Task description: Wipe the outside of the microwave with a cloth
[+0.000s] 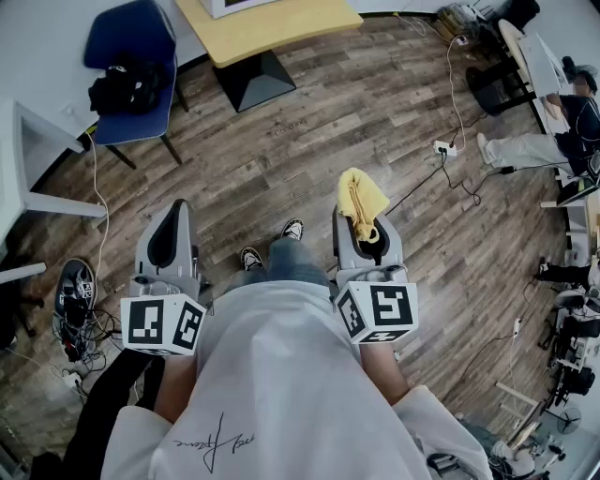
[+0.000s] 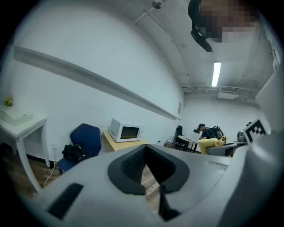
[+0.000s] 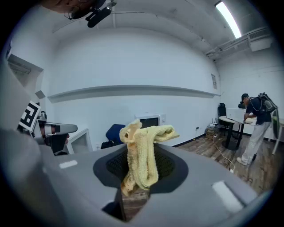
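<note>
This is a shared office or lab workroom, with a wood-plank floor (image 1: pixel 309 141), plain white walls and a tube light (image 2: pixel 216 74) on a bare ceiling with exposed pipes. A blue chair (image 1: pixel 131 42), a yellow table (image 1: pixel 281 28) carrying a microwave (image 2: pixel 125 130) and a white desk (image 2: pixel 22 122) stand along the wall. Loose cables (image 1: pixel 457 98) and a power strip (image 1: pixel 442 147) trail over the floor, and a person (image 3: pixel 256 111) works at a far table.

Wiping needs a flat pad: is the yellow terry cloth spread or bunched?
Bunched: the yellow terry cloth stands crumpled, pinched in the right hand-held gripper's shut jaws.
</note>
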The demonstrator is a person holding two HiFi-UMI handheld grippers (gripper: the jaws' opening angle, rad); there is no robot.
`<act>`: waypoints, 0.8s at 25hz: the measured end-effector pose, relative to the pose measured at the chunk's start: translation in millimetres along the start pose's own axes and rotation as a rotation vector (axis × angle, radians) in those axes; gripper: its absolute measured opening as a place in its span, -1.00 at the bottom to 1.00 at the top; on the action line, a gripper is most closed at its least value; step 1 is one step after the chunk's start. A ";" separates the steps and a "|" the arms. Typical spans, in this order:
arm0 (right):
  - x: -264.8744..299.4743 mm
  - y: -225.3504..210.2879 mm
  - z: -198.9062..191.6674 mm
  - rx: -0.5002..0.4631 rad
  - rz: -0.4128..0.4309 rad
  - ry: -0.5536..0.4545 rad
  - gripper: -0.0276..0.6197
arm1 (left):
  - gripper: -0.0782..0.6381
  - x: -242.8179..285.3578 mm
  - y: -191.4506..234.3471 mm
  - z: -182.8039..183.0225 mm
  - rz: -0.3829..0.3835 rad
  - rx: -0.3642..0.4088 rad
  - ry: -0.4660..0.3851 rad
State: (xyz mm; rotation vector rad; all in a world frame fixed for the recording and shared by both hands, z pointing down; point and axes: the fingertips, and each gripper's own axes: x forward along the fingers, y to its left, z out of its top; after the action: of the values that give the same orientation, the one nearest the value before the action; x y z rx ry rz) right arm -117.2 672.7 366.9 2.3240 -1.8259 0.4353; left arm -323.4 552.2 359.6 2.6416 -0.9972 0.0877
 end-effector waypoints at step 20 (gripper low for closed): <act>66.5 -38.0 -1.9 0.018 -0.028 0.079 -0.59 | -0.80 66.1 7.9 -4.3 0.039 0.119 0.060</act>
State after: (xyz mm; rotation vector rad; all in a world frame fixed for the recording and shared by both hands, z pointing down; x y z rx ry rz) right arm -66.4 621.2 392.1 2.3071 -1.7585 0.5336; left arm -278.4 506.1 376.8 2.7087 -1.0543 0.2413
